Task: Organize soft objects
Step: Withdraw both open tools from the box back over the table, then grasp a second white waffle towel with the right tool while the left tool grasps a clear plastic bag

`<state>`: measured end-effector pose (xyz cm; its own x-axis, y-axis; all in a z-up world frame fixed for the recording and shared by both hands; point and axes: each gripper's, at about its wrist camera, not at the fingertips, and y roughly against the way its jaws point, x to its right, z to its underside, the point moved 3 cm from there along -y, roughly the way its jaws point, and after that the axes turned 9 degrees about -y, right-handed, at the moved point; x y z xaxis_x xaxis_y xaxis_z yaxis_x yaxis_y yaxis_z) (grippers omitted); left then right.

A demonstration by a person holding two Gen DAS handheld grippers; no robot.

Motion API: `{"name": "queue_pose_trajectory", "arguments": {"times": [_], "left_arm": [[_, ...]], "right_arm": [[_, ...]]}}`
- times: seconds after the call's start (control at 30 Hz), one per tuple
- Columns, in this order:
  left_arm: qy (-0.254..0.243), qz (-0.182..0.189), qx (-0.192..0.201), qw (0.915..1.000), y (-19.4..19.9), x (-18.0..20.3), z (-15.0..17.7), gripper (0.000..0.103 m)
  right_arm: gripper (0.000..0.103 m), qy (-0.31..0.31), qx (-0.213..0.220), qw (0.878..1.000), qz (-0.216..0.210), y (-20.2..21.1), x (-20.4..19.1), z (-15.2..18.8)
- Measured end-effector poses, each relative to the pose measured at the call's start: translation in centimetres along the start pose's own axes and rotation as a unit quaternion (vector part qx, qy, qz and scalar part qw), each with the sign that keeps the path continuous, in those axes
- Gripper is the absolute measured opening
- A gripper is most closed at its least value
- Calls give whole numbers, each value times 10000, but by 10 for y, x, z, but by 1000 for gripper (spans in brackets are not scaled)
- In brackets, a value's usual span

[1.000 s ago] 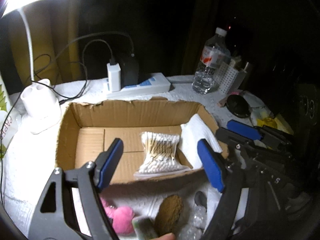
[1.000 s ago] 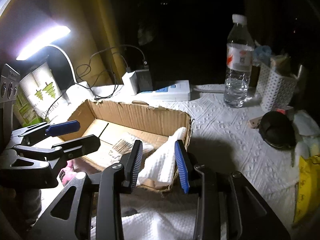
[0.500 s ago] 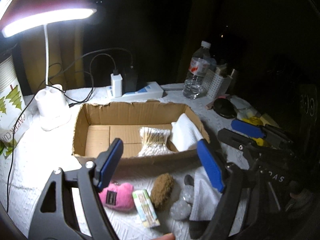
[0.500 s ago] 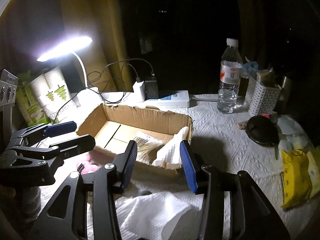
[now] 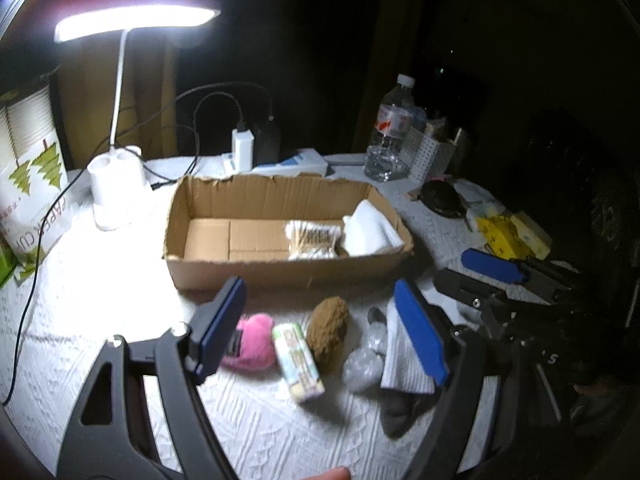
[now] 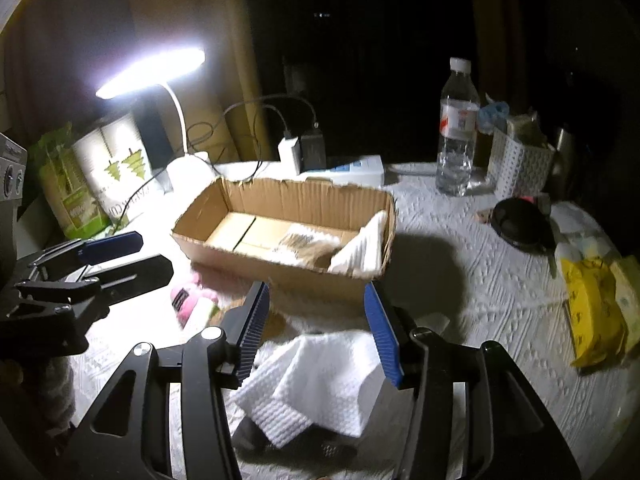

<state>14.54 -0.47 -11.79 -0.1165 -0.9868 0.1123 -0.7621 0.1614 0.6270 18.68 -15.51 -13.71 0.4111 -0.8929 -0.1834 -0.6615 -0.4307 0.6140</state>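
Both grippers stand empty: the left gripper point(image 5: 320, 324) spread wide above a pink plush point(image 5: 254, 342), a brown sponge point(image 5: 328, 330) and a folded white cloth point(image 6: 320, 376); the right gripper point(image 6: 320, 330), jaws just opening, nothing between them. Cotton swabs point(image 5: 312, 240) and a white towel point(image 5: 370, 230) lie in the cardboard box point(image 5: 280, 270).

our left gripper point(image 5: 320, 328) and right gripper point(image 6: 318, 328) looked alike — black angular frames with triangular cut-outs, silver screw heads at the joints, and blue pads point(image 6: 382, 334), ribbed on the right one — no sleeves showed.
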Motion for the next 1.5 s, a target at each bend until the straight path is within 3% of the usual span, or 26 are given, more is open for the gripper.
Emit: {"name": "queue_pose_trajectory", "arguments": {"times": [0.57, 0.6, 0.63, 0.7, 0.8, 1.03, 1.5], "left_arm": [[229, -30, -306, 9993, 1, -10, 50, 78], [232, -32, -315, 9992, 1, -10, 50, 78], [232, -40, -322, 9992, 1, -10, 51, 78], [214, -52, -327, 9992, 1, -8, 50, 78], [171, -63, -314, 9993, 2, -4, 48, 78], [14, -17, -360, 9994, -4, 14, 44, 78], [-357, 162, -619, 9973, -34, 66, 39, 78]], "right_arm": [[52, 66, -619, 9979, 189, -38, -12, 52], [44, 75, -636, 9978, 180, -40, -12, 53], [28, 80, -646, 9977, 180, -40, -12, 54], [12, 98, -611, 9979, 174, -39, -11, 55], [6, 84, -472, 9988, 73, -31, -8, 53], [5, -209, -126, 9997, -56, 0, 17, 44], [5, -918, 78, 9929, 751, 20, 122, 53]]}}
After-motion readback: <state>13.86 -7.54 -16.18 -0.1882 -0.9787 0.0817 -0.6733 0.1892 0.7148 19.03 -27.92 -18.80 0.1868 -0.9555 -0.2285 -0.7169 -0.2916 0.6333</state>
